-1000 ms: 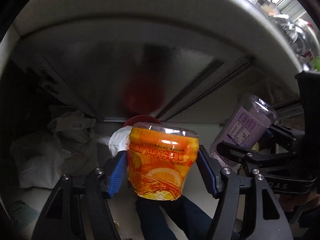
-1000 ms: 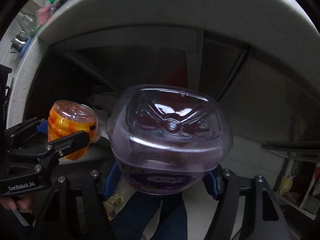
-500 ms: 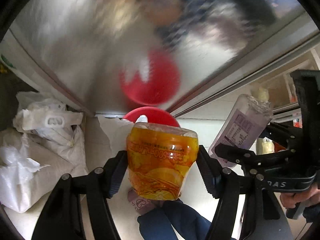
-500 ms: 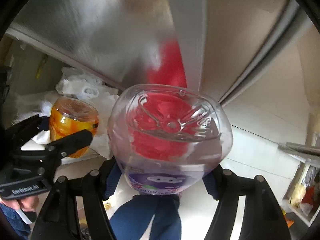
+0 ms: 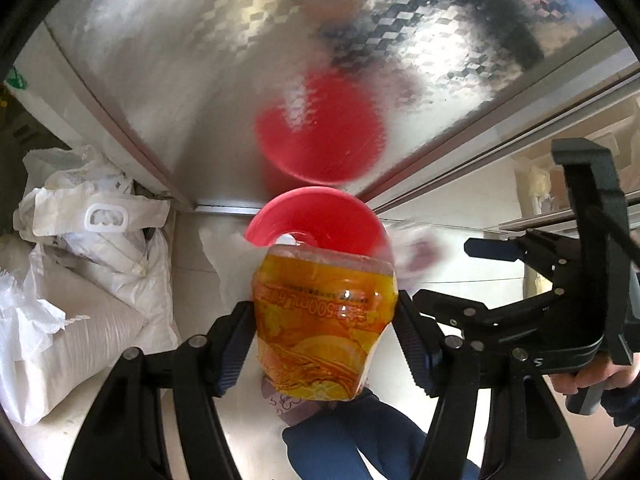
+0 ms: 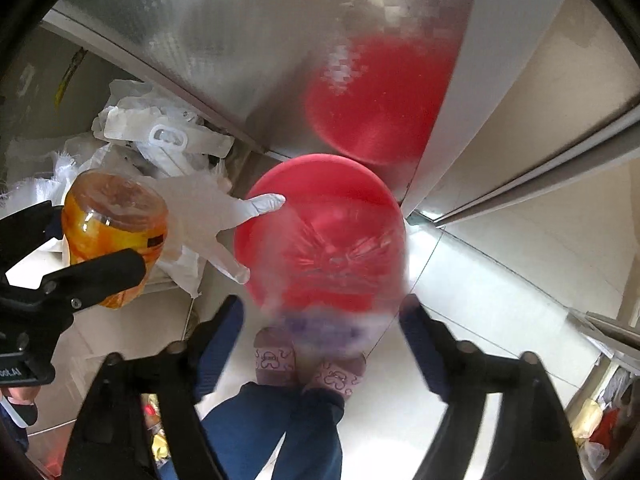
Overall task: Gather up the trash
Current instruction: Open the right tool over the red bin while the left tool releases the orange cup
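Purple-labelled bottle (image 6: pixel 336 276) blurs between wide right hand-held gripper (image 6: pixel 322 336); left (image 5: pixel 325 332) grips orange bottle (image 5: pixel 324 320).

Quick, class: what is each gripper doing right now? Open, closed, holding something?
Left gripper: closed on the orange bottle.
Right gripper: open; the blurred purple-labelled bottle sits between its spread fingers, above the red bin.

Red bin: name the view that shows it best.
Right wrist view: the red bin lies almost whole below the camera, partly behind the blurred purple bottle. In the left wrist view the orange bottle hides its near part.
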Tool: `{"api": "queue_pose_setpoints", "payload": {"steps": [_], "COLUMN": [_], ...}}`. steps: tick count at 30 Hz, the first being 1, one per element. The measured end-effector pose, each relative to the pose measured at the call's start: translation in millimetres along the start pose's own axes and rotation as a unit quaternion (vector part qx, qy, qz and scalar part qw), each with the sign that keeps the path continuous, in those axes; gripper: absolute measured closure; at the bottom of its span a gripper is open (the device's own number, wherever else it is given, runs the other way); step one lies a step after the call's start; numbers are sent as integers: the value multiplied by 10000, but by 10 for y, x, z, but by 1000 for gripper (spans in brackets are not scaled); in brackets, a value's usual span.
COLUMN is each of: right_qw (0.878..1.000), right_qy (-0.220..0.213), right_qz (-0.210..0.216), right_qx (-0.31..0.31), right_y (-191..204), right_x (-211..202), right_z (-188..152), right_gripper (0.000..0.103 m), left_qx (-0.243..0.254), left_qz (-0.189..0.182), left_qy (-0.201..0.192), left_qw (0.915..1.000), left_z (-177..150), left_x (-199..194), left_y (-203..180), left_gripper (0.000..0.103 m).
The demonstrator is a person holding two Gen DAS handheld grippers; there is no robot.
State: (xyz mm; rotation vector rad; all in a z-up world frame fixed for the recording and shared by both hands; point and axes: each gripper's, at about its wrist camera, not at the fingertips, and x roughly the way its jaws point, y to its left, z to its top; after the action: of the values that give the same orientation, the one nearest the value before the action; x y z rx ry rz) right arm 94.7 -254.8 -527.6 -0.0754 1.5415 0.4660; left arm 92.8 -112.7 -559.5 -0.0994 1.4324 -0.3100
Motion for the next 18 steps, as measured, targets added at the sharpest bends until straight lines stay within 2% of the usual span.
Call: {"api": "queue_pose_setpoints", "payload": {"steps": [3,5,9,18], "right_qw": [10000,9998,9992,9959], "right_qy": [-95,-125,-212,-396], "right_qz": [-15,-89,-146,-510], "right_qx": [-1,86,293,634], "right_y": [-5,-25,-53,-104], "right_x": [-109,-182,-301,-316], "right_z": [-40,-66,-115,-125], "right_gripper": [10,10,2,1], "left_qx": [55,67,86,136], "left_qz": [1,-20,-49,-196], "left_qy": [12,15,24,122], "left_qw": [10000,10000,9999,9996], "left_z": [-13,-17,-4,88], "left_x": [-15,-33,-95,48], "left_y": [-1,-12,-73,-146], "left_gripper": [39,39,39,39]}}
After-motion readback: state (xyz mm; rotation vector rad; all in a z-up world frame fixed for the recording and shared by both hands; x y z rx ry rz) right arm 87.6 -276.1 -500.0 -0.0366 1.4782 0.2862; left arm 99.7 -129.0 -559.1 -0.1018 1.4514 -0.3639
